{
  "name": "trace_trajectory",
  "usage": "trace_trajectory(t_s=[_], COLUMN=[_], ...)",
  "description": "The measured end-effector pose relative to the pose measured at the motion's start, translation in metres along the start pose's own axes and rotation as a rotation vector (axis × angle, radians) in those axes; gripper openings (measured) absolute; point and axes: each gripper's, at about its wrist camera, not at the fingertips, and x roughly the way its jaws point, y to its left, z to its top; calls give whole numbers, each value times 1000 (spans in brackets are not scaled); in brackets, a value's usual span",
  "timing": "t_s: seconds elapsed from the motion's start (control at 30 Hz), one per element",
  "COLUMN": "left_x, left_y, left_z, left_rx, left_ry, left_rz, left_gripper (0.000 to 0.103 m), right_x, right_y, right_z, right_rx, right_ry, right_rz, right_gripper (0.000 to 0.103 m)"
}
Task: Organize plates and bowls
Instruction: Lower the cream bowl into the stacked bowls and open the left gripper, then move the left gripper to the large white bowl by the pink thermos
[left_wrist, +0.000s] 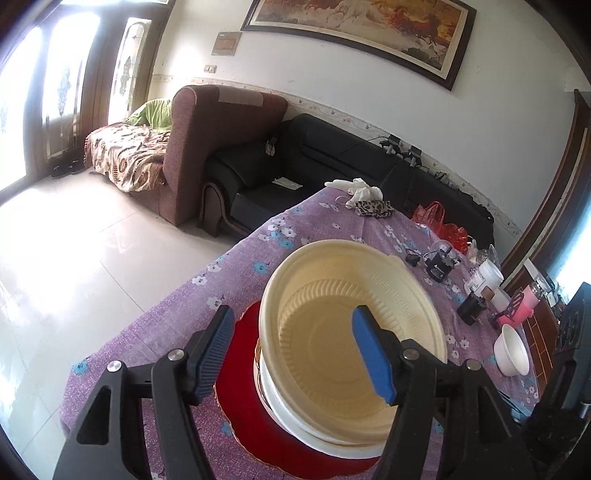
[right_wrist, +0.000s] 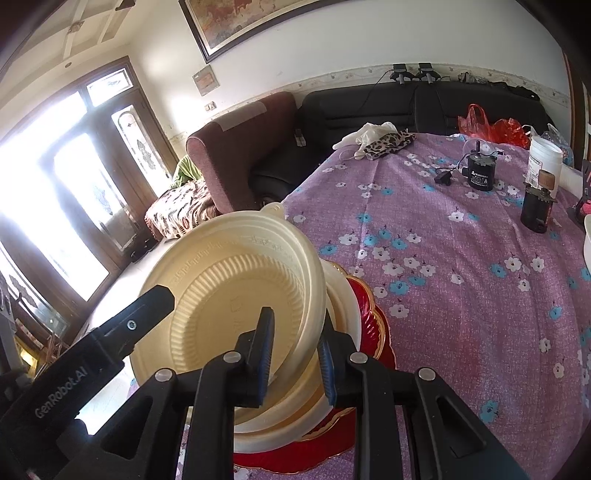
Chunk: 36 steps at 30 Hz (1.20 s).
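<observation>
Cream bowl (left_wrist: 351, 332) tilted on white bowl (left_wrist: 295, 417) over red plate (left_wrist: 240, 413). Left tongs (left_wrist: 291, 356) open astride rim, not pressing. Right tongs (right_wrist: 295, 362) open around opposite rim, pads apart.

bowl (left_wrist: 351, 332) on plate (left_wrist: 240, 398) | plate on table (left_wrist: 332, 221) | cup (left_wrist: 511, 349) perhaps far right

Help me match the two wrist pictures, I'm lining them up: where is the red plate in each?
Left wrist: the red plate lies at bottom centre, under the stacked bowls, showing left of them.
Right wrist: the red plate peeks out right of the bowls, lower centre.
Shared landmark: the leopard-print pouch at the table's far edge.
</observation>
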Motion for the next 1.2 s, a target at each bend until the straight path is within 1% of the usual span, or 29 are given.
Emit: trace_trajectory(t_s=[0.03,0.07,0.1,0.33,0.4,0.43,0.6,0.63,0.73,0.9,1.03,1.13,1.2], left_x=[-1,-2,-3,-18,-23,-27,-43,-48,-57,-67,-73,-77,-78], left_y=[-1,-1,-2,0,-2,-4,-17,-22,-33,-55,-76,-93,-107], left_z=[0,0,0,3,4,3,0,-2,-5,-11,-18,-26,-33], left_rx=[4,6,7,-1,4,9,62,79,106,150,188,217,245], left_ry=[-1,-2,-4,-33,-46,-55,-108,-121,-142,-152,-147,-137,-121], left_rz=[0,0,1,-7,-1,5,50,62,69,57,41,13,-14], left_gripper=[66,66,66,67,70,73,76,78,80,81,81,82,84], right_x=[0,-1,-4,-21,-25,-28,-39,-42,-51,-69,-83,-95,-102], right_y=[-1,-1,-1,5,5,3,-4,-7,-16,-34,-55,-75,-92], right_z=[0,-1,-1,2,3,3,0,-1,-3,-9,-16,-22,-28], right_rx=[5,8,9,-31,-26,-22,1,9,26,61,101,134,163], right_ry=[-3,-10,-22,-88,-98,-105,-121,-126,-138,-164,-180,-191,-195], right_rz=[1,2,1,-18,-15,-12,-3,-2,-1,-6,-12,-22,-35], right_gripper=[37,48,55,58,60,61,62,62,63,68,68,69,69])
